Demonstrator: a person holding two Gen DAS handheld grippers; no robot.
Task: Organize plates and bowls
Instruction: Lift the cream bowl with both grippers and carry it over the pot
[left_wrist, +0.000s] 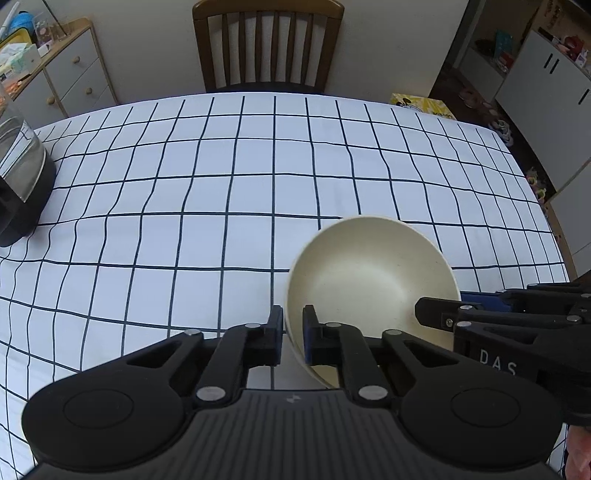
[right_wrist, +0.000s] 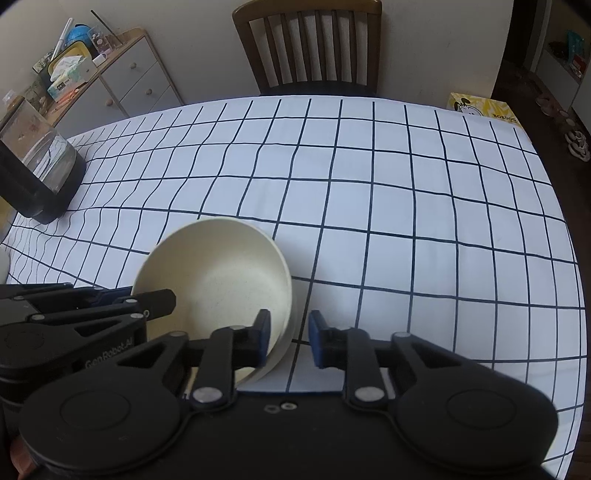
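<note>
- The cream, speckled round bowl (left_wrist: 373, 280) hangs tilted above the white, dark-gridded tablecloth (left_wrist: 207, 206), near the table's front edge.
- The left gripper (left_wrist: 293, 332) has its fingers closed on the bowl's left rim.
- The right gripper (right_wrist: 290, 334) straddles the opposite rim, fingers apart; whether they pinch the wall, I cannot tell.
- A second pale edge shows under the rim; perhaps another bowl.
- I'd level it, keep both holds even and lower it slowly, well clear of the glass-and-black jug (right_wrist: 40, 173).
</note>
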